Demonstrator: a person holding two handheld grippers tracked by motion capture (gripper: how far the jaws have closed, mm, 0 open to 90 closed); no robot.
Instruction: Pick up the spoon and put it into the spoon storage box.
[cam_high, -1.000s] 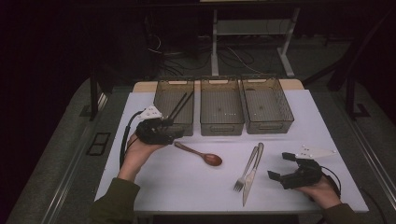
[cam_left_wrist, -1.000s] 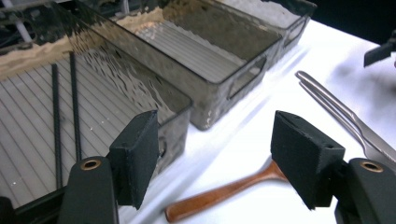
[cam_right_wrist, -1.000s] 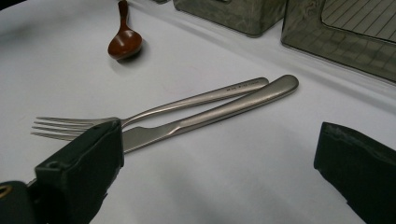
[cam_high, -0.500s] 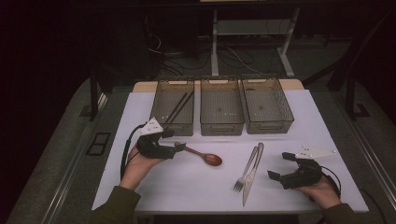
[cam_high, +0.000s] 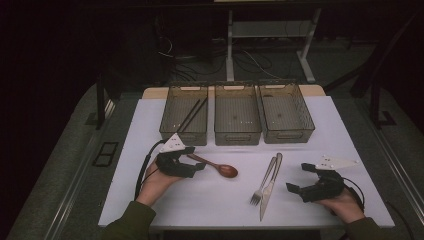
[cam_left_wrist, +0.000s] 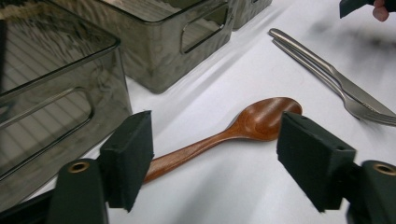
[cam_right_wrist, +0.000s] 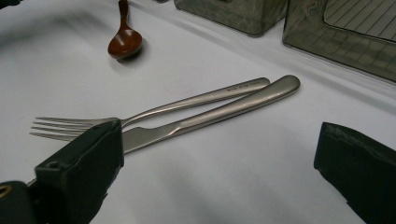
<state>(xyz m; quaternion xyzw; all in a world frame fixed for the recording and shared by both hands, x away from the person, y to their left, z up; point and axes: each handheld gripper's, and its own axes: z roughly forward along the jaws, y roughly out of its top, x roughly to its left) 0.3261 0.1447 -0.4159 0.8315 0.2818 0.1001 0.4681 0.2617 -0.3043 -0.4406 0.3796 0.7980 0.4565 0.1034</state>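
Note:
A brown wooden spoon lies on the white table, bowl to the right. My left gripper sits low over its handle, jaws either side of it. In the left gripper view the spoon runs between the pads of the left gripper and neither pad touches it; the jaws have just been closing a little. A steel fork and knife lie side by side right of centre. My right gripper rests open beside them, and in its own view the right gripper stands near the fork and knife.
Three smoky plastic bins stand in a row at the back: left bin with dark chopsticks in it, middle bin, right bin. The left bin's wall is close beside my left gripper. Dark floor surrounds the table.
My left gripper has come down and toward the near edge, from the front of the left bin to the spoon's handle. The right gripper has stayed where it was.

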